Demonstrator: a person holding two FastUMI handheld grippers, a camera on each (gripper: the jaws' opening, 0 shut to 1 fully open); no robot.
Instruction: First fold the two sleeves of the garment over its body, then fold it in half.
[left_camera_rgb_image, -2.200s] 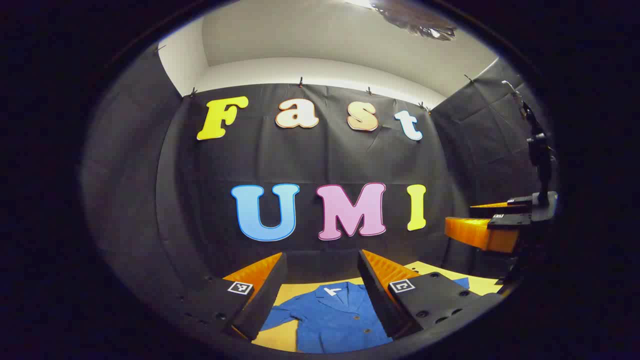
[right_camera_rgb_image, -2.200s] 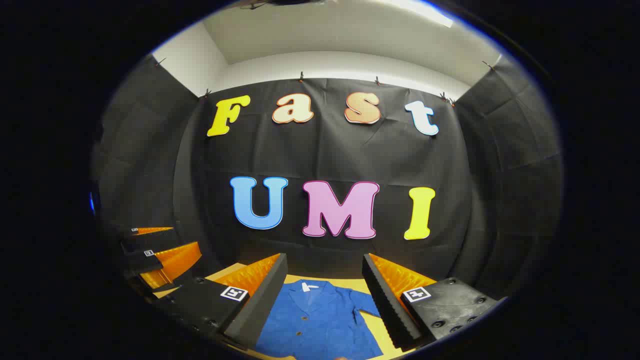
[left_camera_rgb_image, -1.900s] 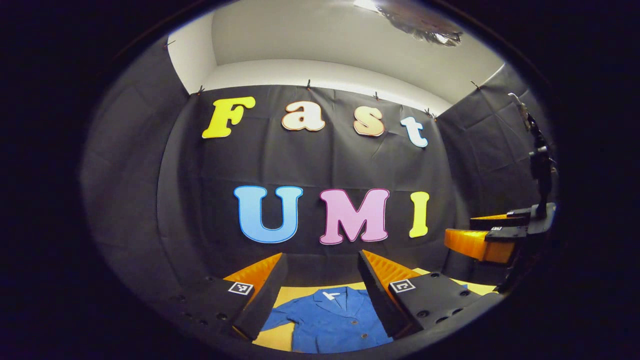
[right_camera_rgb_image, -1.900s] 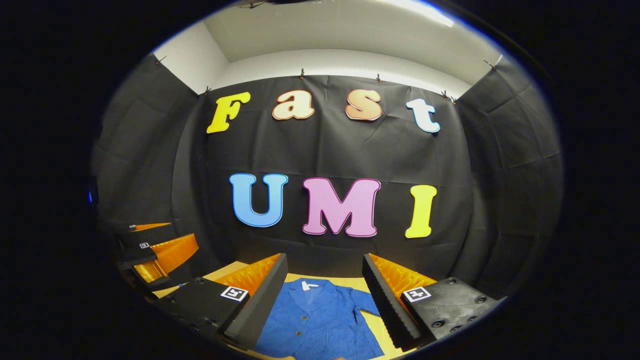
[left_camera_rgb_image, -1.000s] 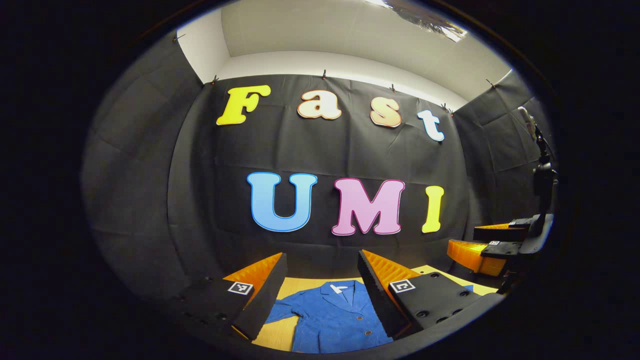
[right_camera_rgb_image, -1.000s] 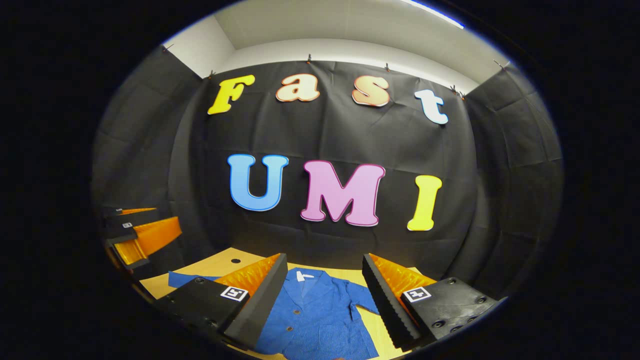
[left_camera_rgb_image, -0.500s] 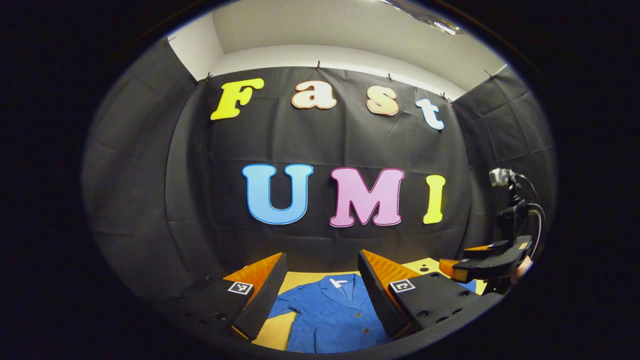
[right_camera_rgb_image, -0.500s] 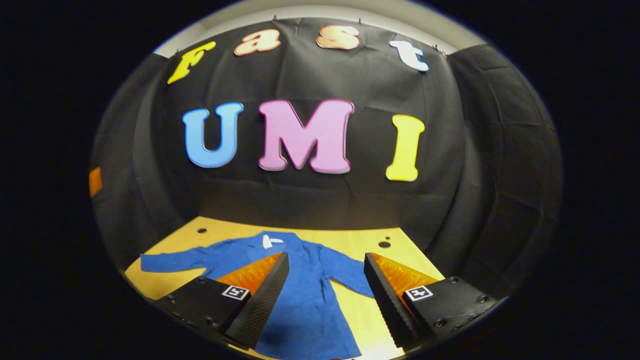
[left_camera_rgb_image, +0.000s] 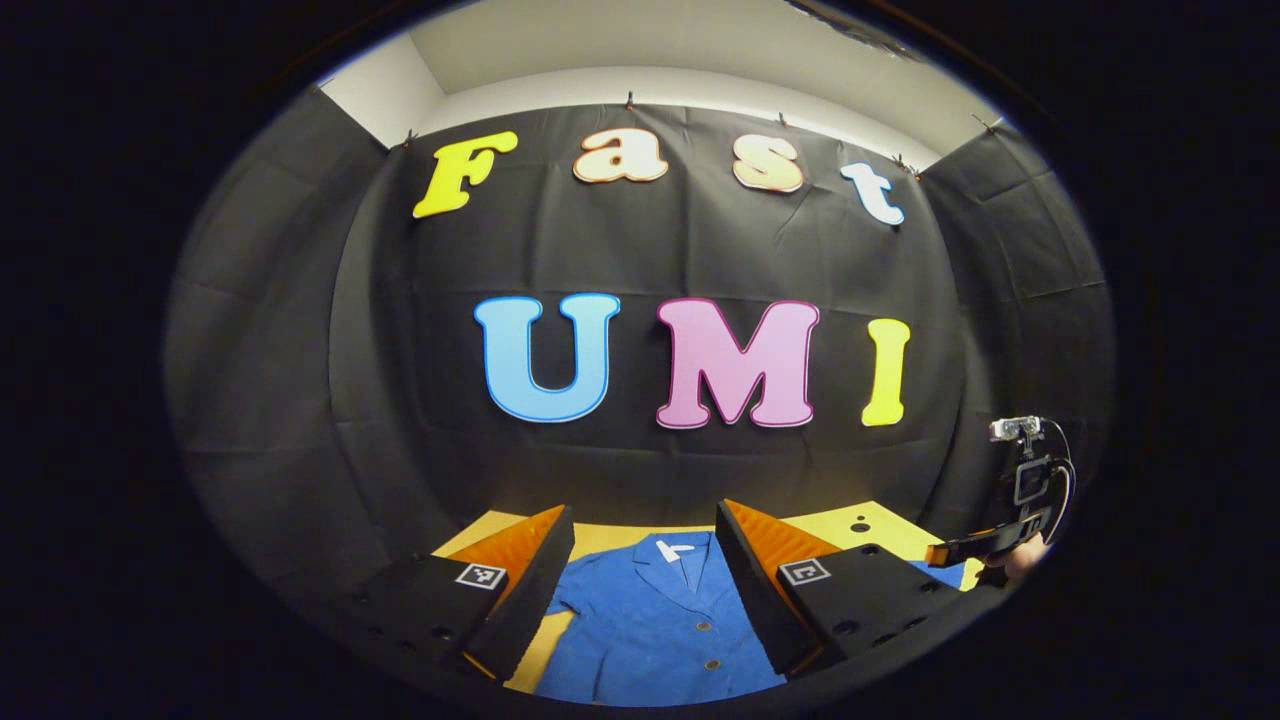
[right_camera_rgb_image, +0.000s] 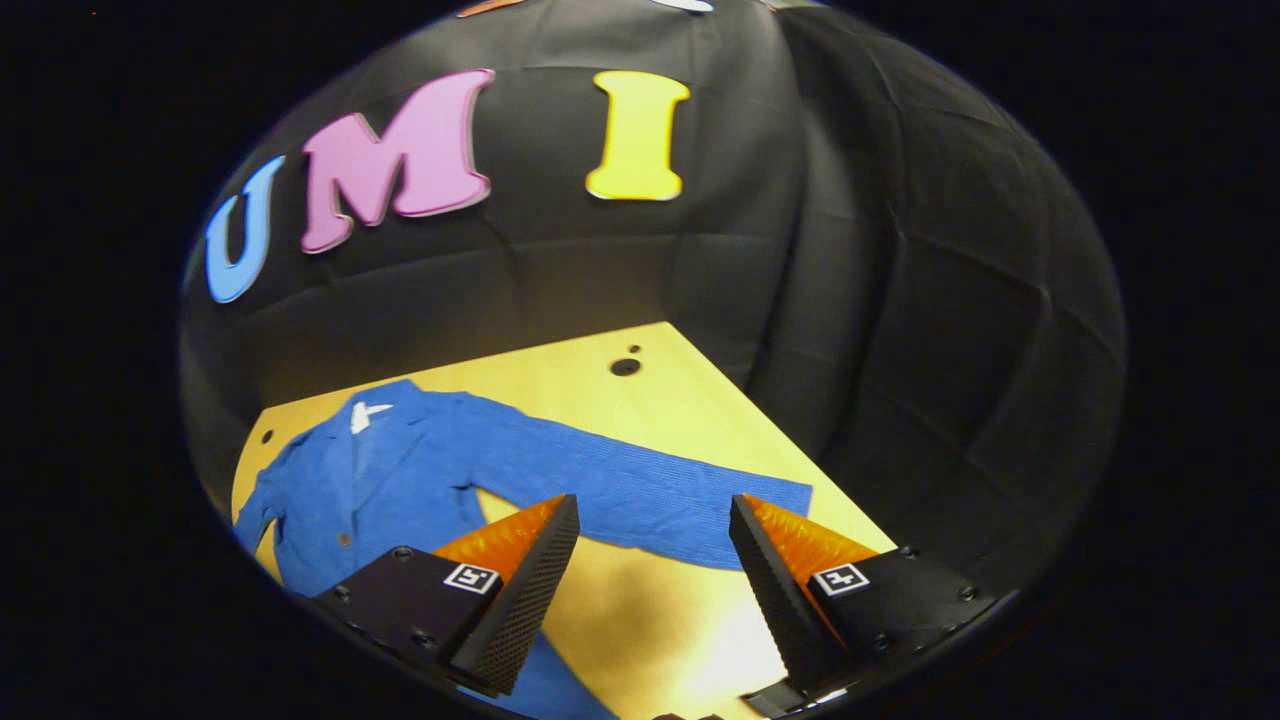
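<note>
— What changed since a second ago?

— Tipping down and swinging over, my right gripper (right_camera_rgb_image: 650, 560) now looks along the jacket's right sleeve (right_camera_rgb_image: 640, 490), which crosses the middle of the right gripper view; before, it faced the wall with only the jacket front at the bottom. My left gripper (left_camera_rgb_image: 640, 580) dipped a little too, so more of the yellow worktop (left_camera_rgb_image: 880, 520) shows at the lower right.

— Where's the garment, and how are your jaws?

— The blue jacket (left_camera_rgb_image: 660, 620) lies flat and face up on the worktop, at the bottom centre of the left gripper view, sleeves spread out. Both pairs of jaws are spread wide and hold nothing.

— What could go wrong?

— I judge the sleeve is thin and lies flat, so my right jaws may skid over it, or pinch one layer and drag the whole jacket sideways. Grabbing too far from the cuff would leave the end trailing off the body.

— Count things for me.

— One jacket, two sleeves, two grippers, one white collar label (right_camera_rgb_image: 365, 413), and two dark holes in the worktop in the left gripper view.
</note>
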